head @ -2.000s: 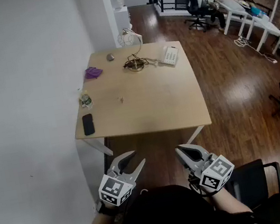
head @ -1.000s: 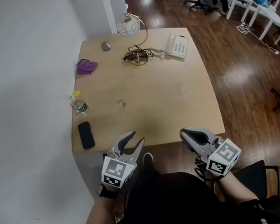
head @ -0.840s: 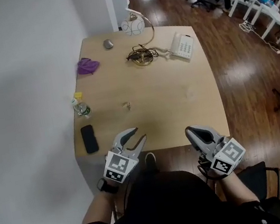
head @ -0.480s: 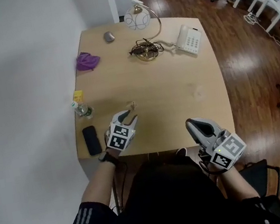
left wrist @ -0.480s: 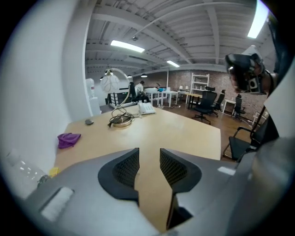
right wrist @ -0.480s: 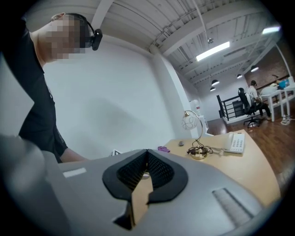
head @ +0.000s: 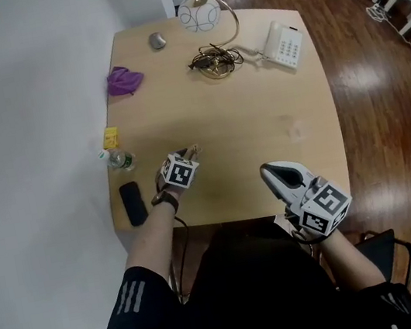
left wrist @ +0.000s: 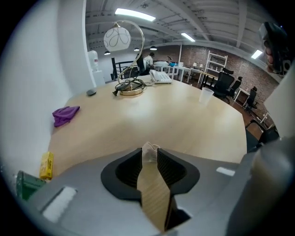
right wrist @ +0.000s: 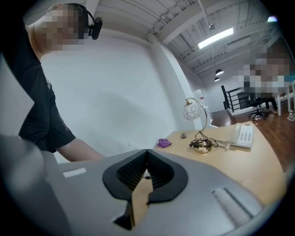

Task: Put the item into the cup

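The item [head: 191, 152], a small crumpled pale scrap, lies on the wooden table [head: 258, 103] left of centre. My left gripper [head: 186, 156] points down at it. In the left gripper view the item [left wrist: 150, 152] fills the narrow gap at the tips of my left gripper [left wrist: 150, 156]; the jaws have just been closing and both pads touch it. The clear cup [head: 295, 133] stands to the right, and shows upright [left wrist: 207, 94] in the left gripper view. My right gripper [head: 273, 174] hovers at the table's front edge, shut and empty [right wrist: 147, 153].
At the far end stand a globe lamp [head: 199, 13] with coiled cable, a white telephone [head: 284, 45], a purple cloth [head: 124, 79] and a grey lump [head: 158, 41]. A yellow packet [head: 110, 137], small bottle [head: 118, 160] and black phone [head: 133, 203] line the wall-side edge.
My left gripper moved forward and down from in front of the table onto the item, and its jaws narrowed around it. My right gripper moved a little forward to the table's front edge.
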